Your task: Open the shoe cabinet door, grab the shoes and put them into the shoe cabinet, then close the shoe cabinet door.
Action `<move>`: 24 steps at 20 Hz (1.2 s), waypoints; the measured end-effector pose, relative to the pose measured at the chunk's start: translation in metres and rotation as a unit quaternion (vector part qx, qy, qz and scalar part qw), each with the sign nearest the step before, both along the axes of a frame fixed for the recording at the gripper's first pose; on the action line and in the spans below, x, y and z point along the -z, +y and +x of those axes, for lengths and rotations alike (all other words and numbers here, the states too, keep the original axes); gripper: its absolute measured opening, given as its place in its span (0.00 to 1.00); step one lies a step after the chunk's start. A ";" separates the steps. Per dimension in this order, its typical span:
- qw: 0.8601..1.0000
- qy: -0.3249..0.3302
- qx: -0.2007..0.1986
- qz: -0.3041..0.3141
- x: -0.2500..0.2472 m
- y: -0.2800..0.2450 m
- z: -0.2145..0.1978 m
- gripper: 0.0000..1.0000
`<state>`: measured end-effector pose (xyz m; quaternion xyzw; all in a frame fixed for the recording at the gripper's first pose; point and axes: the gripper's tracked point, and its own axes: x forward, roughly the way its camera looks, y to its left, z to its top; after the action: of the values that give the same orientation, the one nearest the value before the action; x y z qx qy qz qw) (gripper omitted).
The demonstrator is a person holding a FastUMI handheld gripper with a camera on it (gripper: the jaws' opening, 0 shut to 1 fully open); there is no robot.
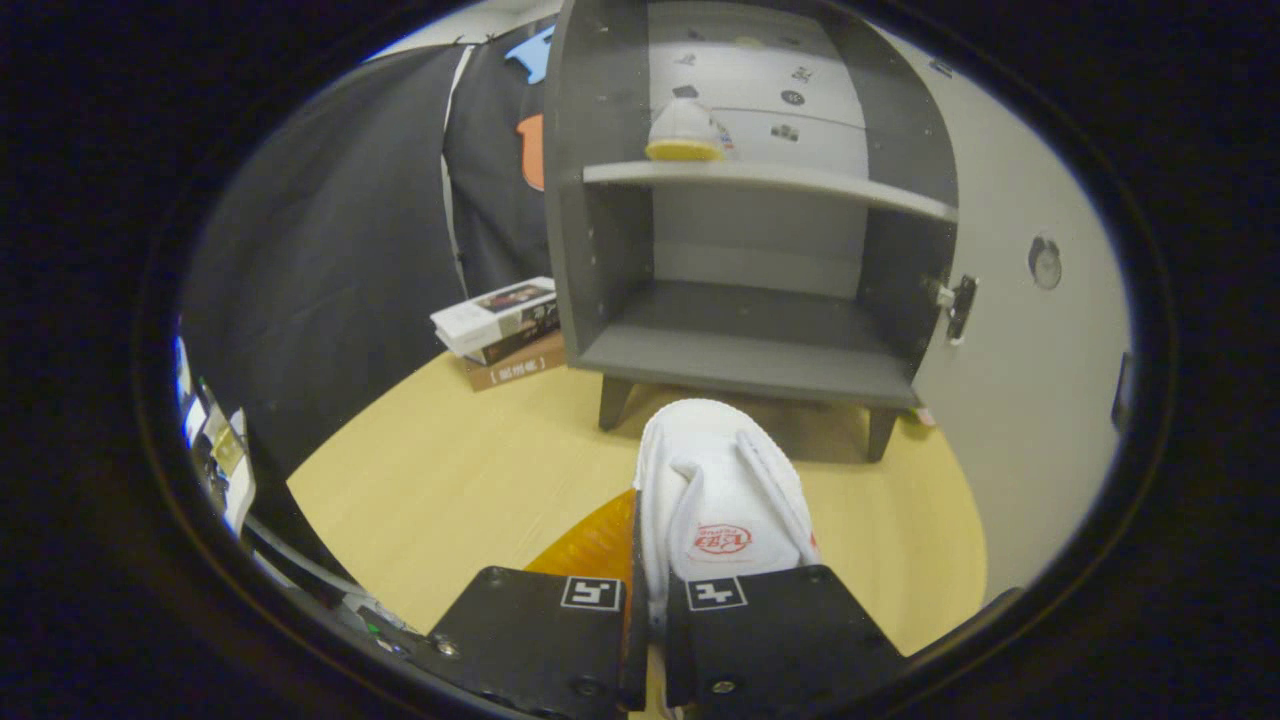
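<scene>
My gripper (pixel 648 600) is shut on a white shoe (pixel 715 490) with a red logo on its tongue. The shoe sticks out ahead of the fingers, its toe toward the cabinet, and its amber sole (pixel 592 545) shows beside the left finger. Beyond the toe stands the dark grey shoe cabinet (pixel 750 360) on short legs, open at the front. Its lower compartment holds nothing. On the upper shelf (pixel 800 183) sits a second white shoe (pixel 685 135) with a yellow sole. The cabinet door (pixel 1020 330) is swung wide open to the right, hanging on its hinge (pixel 960 305).
The cabinet stands on a light wooden tabletop (pixel 450 470). A stack of books (pixel 500 322) lies just left of the cabinet's foot, against the black cloth wall. More flat items (pixel 225 450) sit off the table's left edge.
</scene>
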<state>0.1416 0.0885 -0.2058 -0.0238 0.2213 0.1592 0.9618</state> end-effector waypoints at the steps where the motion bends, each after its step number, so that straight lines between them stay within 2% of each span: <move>1: 1.000 -0.010 0.005 0.003 -0.019 -0.004 0.004 0.11; 9: 0.994 -0.099 0.042 0.004 -0.148 -0.035 0.047 0.11; 17: 0.984 -0.156 0.087 0.012 -0.236 -0.049 0.144 0.11; 24: 0.974 -0.198 0.106 -0.003 -0.287 -0.038 0.241 0.10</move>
<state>0.3822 0.0501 0.0817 -0.0341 0.0277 0.0480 0.9979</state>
